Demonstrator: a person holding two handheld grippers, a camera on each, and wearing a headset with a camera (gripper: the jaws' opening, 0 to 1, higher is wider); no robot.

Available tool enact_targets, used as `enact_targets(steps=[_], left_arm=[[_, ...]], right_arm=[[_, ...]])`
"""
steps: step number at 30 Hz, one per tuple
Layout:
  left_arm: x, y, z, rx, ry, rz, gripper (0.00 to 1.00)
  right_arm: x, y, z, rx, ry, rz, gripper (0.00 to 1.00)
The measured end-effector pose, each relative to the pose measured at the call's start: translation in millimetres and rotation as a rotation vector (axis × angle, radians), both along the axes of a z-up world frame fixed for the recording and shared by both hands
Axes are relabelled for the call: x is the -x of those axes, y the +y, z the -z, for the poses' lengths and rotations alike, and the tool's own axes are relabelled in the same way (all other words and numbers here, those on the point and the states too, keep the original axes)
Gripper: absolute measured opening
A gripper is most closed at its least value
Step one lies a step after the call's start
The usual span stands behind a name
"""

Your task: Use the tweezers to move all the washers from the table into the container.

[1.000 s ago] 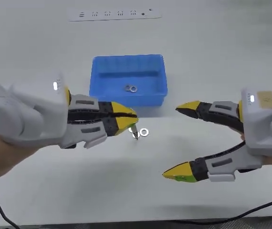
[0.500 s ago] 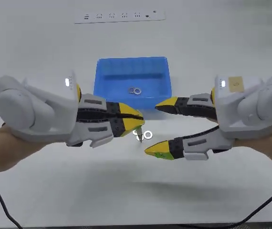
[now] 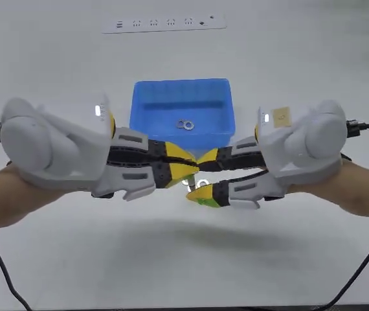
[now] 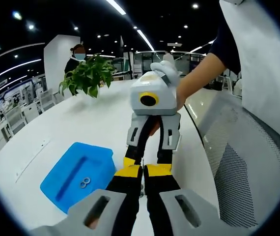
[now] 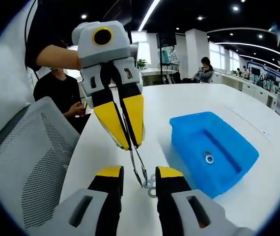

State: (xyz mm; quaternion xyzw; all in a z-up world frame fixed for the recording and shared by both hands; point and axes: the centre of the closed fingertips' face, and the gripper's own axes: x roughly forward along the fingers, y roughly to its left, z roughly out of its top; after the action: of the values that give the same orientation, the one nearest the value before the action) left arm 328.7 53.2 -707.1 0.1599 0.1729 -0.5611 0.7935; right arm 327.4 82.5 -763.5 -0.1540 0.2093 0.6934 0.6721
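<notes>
My left gripper [image 3: 190, 167] pinches the tweezers [image 5: 138, 164], tips at the washers [image 5: 151, 187] on the bench near the blue container's [image 3: 147, 97] front wall. My right gripper [image 3: 196, 175], jaws spread, straddles them. Pickup step, I judge; next, squeezing the tweezers shut.

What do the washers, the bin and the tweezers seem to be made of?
Washers: probably steel; they are silvery, shiny rings.
Bin: likely plastic; even bright blue colour, smooth walls, rounded corners.
Tweezers: seemingly metal; thin grey legs with a slight glint, though too small to be sure.
</notes>
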Motion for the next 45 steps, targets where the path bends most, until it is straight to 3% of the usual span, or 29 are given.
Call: enact_targets(steps=[12, 15, 22, 24, 27, 28, 29, 31, 33, 37, 39, 40, 45], left_arm=[[0.8, -2.8, 1.2, -0.002, 0.006, 0.012, 0.06], [0.9, -3.3, 1.7, -0.004, 0.006, 0.016, 0.06], [-0.5, -1.7, 3.1, -0.019, -0.001, 0.007, 0.06], [-0.6, -1.2, 4.2, -0.018, 0.011, -0.009, 0.07], [1.3, 0.7, 10.5, -0.063, 0.012, -0.021, 0.10], [1.6, 0.9, 10.5, -0.075, -0.010, -0.017, 0.14], [4.3, -0.6, 7.8, -0.065, -0.021, -0.016, 0.15], [6.1, -2.6, 0.0, -0.029, -0.007, -0.034, 0.17], [5.4, -1.4, -3.8, -0.022, -0.020, -0.049, 0.23], [3.0, 7.4, -10.0, -0.011, -0.036, -0.101, 0.29], [2.6, 12.0, -15.2, 0.015, -0.042, -0.133, 0.31], [3.2, 13.8, -20.1, 0.037, -0.063, -0.143, 0.34], [7.2, 25.5, -27.5, 0.083, -0.042, -0.214, 0.48]], right_arm=[[0.8, 3.7, 5.0, 0.019, -0.013, -0.050, 0.13], [4.1, 5.2, 5.1, 0.029, -0.052, -0.075, 0.11], [2.7, 5.5, 5.0, 0.034, -0.087, -0.074, 0.10], [2.2, 5.6, 5.0, 0.035, -0.094, -0.069, 0.10], [1.1, 6.5, 5.2, 0.038, -0.104, -0.062, 0.10], [0.9, 6.6, 5.2, 0.039, -0.106, -0.061, 0.10], [0.7, 6.5, 5.2, 0.041, -0.107, -0.059, 0.10], [0.6, 5.8, 5.2, 0.044, -0.110, -0.058, 0.10], [1.2, 5.0, 5.0, 0.046, -0.110, -0.057, 0.10], [2.9, 4.9, 2.5, 0.042, -0.106, -0.050, 0.10], [4.3, 5.5, -1.5, 0.038, -0.105, -0.046, 0.10], [4.6, 5.9, -3.0, 0.035, -0.104, -0.044, 0.10], [5.4, 9.0, -15.8, 0.013, -0.108, -0.029, 0.10]])
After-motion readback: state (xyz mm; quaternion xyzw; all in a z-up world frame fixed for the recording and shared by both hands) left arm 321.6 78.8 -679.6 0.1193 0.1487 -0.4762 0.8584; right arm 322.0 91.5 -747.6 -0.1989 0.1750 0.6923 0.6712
